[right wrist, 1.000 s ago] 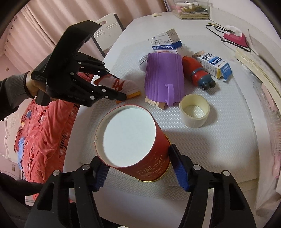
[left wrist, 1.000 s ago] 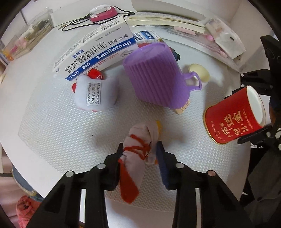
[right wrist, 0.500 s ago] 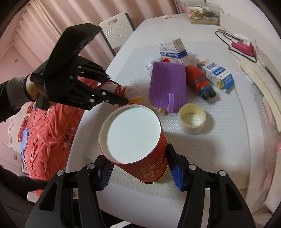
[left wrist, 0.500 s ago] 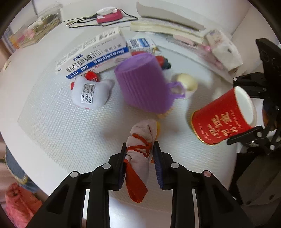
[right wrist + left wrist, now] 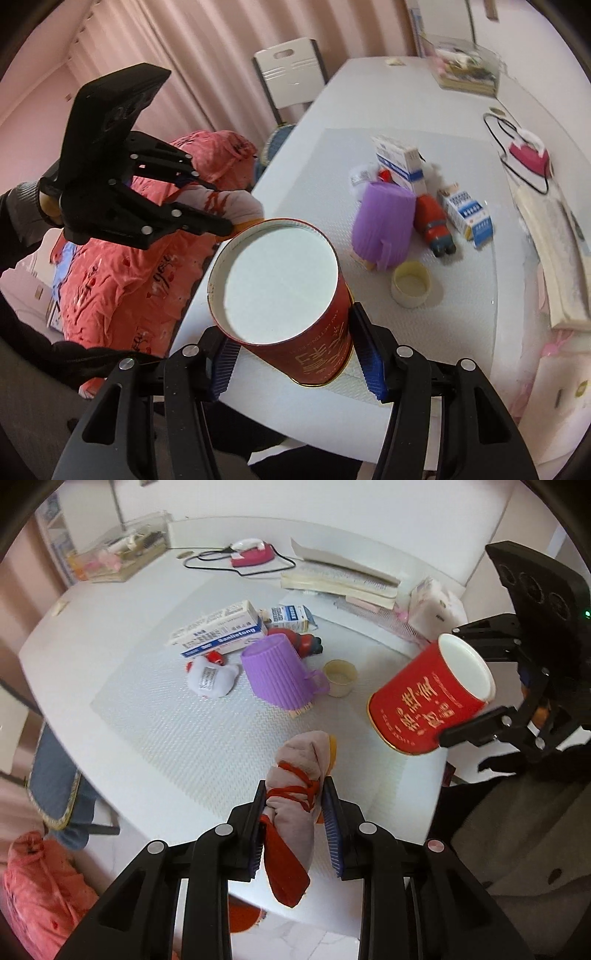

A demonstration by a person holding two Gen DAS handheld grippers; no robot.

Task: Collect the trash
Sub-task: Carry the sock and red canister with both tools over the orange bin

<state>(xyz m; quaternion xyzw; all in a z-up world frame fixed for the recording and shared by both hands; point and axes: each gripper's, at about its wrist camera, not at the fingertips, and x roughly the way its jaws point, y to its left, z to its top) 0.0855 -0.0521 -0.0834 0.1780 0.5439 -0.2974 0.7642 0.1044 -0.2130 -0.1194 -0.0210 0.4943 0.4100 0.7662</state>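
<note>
Rolled cloth bundle point(image 5: 299, 786), soft and light, pinched mid-roll in left gripper point(image 5: 295, 805) fingers above counter point(image 5: 155, 746) edge; red canister point(image 5: 284, 291), rigid, likely slick, clamped across its body by right gripper point(image 5: 295, 354).

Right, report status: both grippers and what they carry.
Left gripper shut on rolled cloth bundle, clear of table. Right gripper shut on red canister, also lifted. Nothing in the way.

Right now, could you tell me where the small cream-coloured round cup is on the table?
The cream cup stands on the textured mat, just beside the handle of the overturned purple cup, with the red can in the right gripper nearer the camera.
</note>
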